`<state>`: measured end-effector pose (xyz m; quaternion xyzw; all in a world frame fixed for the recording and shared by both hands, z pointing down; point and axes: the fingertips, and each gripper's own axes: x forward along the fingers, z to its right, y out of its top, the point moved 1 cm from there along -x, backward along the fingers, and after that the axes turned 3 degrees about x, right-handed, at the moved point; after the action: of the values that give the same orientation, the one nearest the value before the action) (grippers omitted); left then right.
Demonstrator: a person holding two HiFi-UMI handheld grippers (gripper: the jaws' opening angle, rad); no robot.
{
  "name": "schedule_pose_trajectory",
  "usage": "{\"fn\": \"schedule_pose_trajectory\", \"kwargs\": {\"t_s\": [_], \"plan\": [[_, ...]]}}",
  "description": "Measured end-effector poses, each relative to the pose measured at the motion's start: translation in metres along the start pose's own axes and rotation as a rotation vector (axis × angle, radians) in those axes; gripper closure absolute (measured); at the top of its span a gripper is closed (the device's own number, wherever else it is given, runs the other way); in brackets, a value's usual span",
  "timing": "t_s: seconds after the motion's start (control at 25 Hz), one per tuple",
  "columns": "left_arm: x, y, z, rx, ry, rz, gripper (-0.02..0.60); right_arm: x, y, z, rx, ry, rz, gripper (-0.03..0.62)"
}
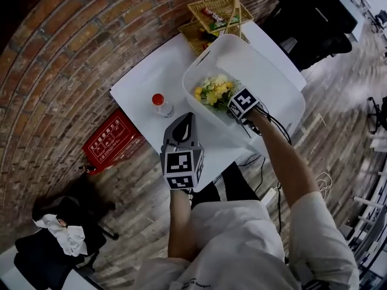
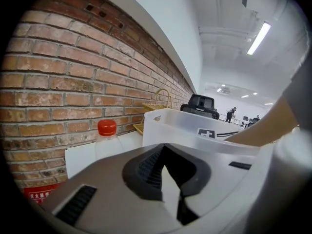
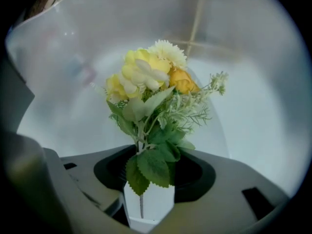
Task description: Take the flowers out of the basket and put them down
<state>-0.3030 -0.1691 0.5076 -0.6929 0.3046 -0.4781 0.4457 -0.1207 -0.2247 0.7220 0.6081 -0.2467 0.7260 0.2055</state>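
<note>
A bunch of yellow and cream artificial flowers (image 1: 214, 91) with green leaves lies inside the white plastic basket (image 1: 269, 77) on the white table (image 1: 142, 83). My right gripper (image 1: 231, 109) reaches into the basket from the near side. In the right gripper view the thin stem and lower leaves of the flowers (image 3: 151, 82) run between the jaws of the right gripper (image 3: 148, 201), which stand wide and open, not pressing on the stem. My left gripper (image 1: 186, 124) hovers over the table's near edge, left of the basket (image 2: 185, 126). That left gripper (image 2: 169, 179) is shut and holds nothing.
A clear bottle with a red cap (image 1: 161, 104) stands on the table left of the basket. A yellow wicker basket (image 1: 217, 14) sits at the table's far end against the brick wall. A red sign (image 1: 112, 139) leans below the table. Black chairs (image 1: 314, 17) stand to the right.
</note>
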Motion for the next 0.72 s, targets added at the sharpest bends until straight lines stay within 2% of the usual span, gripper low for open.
{"fn": "schedule_pose_trajectory", "kwargs": {"t_s": [0.16,0.32,0.52,0.72], "plan": [[-0.015,-0.008,-0.008,0.008,0.022,-0.014,0.557,0.001,-0.002,-0.008,-0.025,0.008,-0.015,0.404],[-0.029,-0.01,-0.008,0.016,0.033,-0.011,0.557,0.002,-0.005,-0.02,0.018,0.052,-0.015,0.476],[-0.053,-0.014,-0.005,0.038,0.051,-0.011,0.557,-0.006,-0.003,-0.026,0.022,0.042,0.019,0.504],[-0.077,-0.014,-0.007,0.041,0.076,0.009,0.557,-0.049,0.015,-0.027,0.067,0.07,0.151,0.517]]}}
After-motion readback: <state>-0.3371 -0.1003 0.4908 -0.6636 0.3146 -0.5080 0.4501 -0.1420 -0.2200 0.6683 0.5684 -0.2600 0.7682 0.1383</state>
